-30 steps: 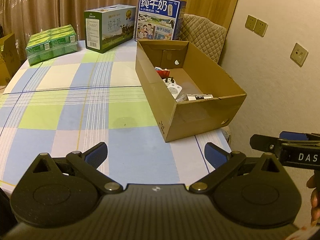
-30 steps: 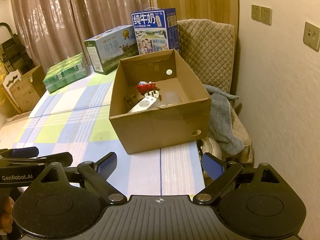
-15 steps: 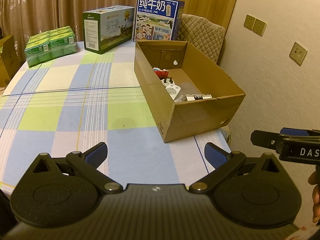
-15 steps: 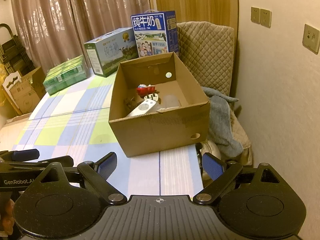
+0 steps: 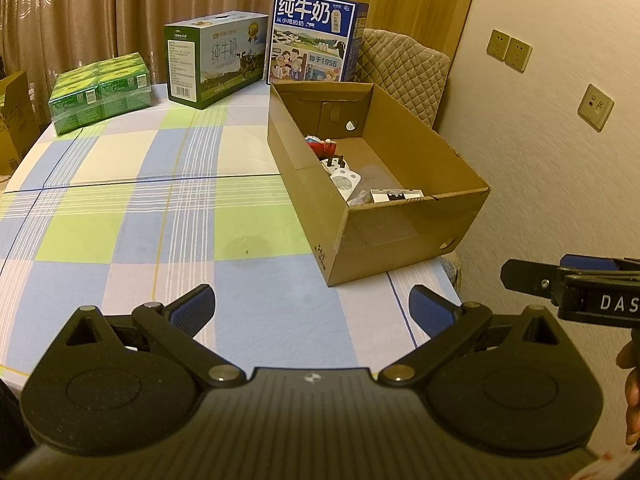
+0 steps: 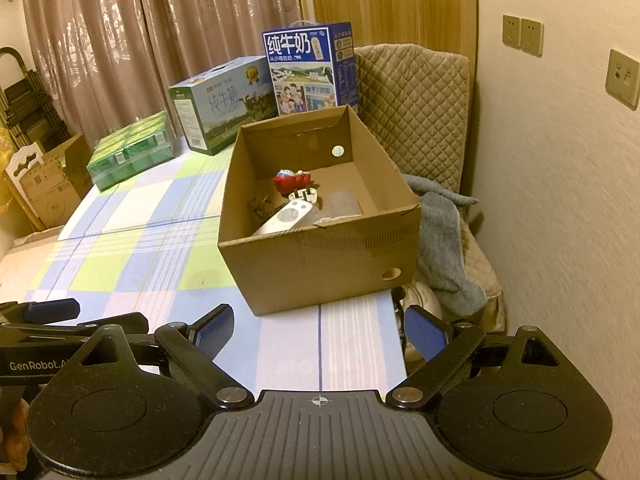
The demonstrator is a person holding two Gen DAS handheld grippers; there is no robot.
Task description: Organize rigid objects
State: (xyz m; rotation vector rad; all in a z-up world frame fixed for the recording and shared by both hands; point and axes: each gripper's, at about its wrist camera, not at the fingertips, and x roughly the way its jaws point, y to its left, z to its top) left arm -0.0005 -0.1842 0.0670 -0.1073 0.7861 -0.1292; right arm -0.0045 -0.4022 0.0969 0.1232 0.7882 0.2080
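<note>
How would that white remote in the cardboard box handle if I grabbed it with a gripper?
The white remote looks like hard, smooth plastic, so probably stiff, light and a bit slippery. It leans tilted against the cardboard box wall beside a white plug, so it may slide or shift when nudged. Being long and flat, it seems unlikely to roll.

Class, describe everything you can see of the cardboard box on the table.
The cardboard box is plain brown, open-topped and oblong, with a round hole in each end wall. It stands upright on the checked tablecloth near the table's right edge, in front of a blue milk carton. Inside lie a white remote, a red toy and other small items. Nothing grips it.
</note>
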